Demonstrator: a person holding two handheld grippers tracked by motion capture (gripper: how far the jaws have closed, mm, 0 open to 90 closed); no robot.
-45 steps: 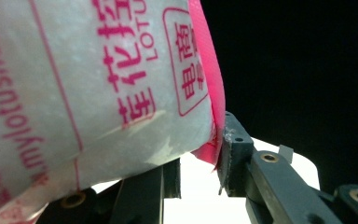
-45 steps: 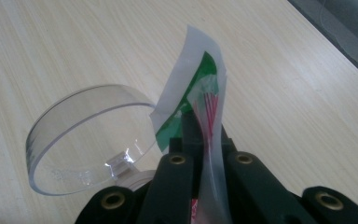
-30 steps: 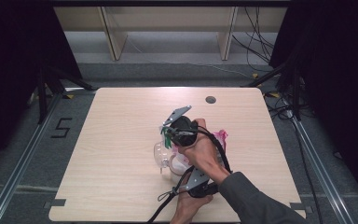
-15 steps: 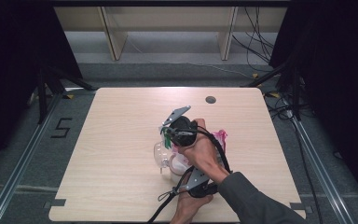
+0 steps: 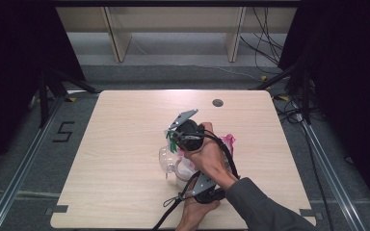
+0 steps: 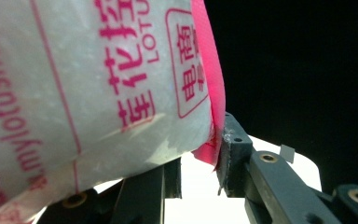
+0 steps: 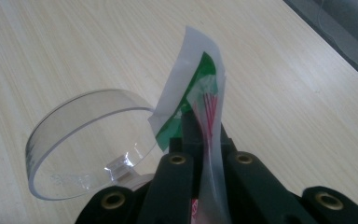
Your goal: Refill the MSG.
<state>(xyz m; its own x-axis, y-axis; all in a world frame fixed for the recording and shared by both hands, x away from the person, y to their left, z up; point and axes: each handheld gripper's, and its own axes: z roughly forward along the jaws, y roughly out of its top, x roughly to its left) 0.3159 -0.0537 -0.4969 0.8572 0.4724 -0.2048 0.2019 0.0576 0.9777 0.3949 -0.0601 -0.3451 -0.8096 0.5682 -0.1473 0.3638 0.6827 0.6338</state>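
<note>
Crinkly printed plastic bag (image 6: 98,84), clear round cup (image 7: 88,140)

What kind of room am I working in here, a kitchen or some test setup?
Most likely a lab-style recording bay, not a kitchen: a bare wooden table ringed by black curtains, floor rails with a taped number five, and loose cables on the grey floor.

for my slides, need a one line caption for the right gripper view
Right gripper pinching a plastic packet's corner beside a clear cup.
</note>
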